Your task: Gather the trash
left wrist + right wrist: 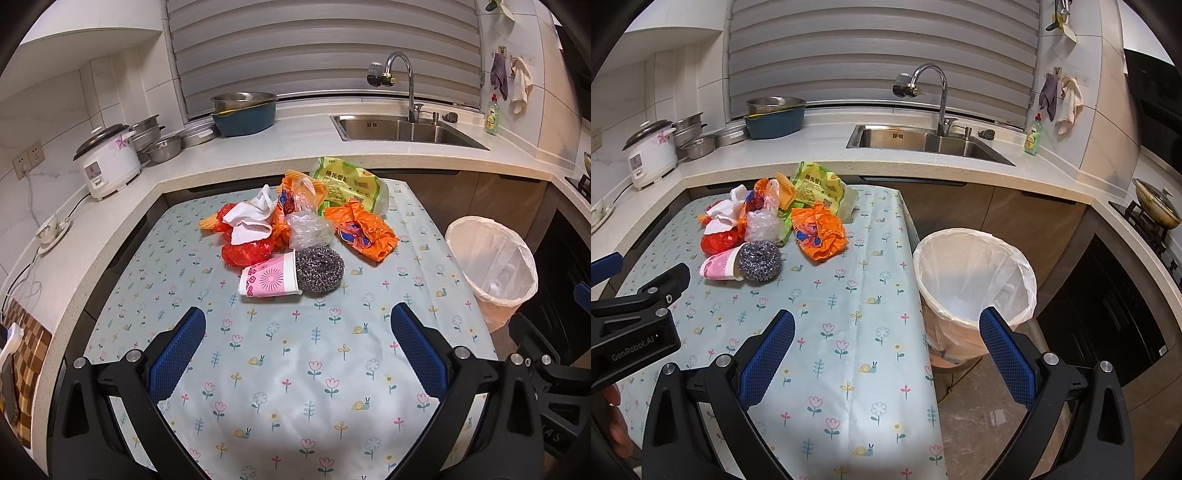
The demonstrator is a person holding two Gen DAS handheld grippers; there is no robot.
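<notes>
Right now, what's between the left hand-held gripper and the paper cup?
Only bare flowered tablecloth lies between the left hand-held gripper and the paper cup, per the left wrist view.

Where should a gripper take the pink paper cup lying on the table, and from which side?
The pink paper cup lies on its side, one end against the steel scourer. Probably best to come from above and close across its round body near the free left end, away from the scourer. The left gripper, open and just short of it, is nearest.

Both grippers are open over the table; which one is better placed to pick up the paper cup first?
Probably the left. The left gripper faces the paper cup head-on, jaws open, while the right gripper straddles the table edge toward the trash bin, cup off to its left.
</notes>
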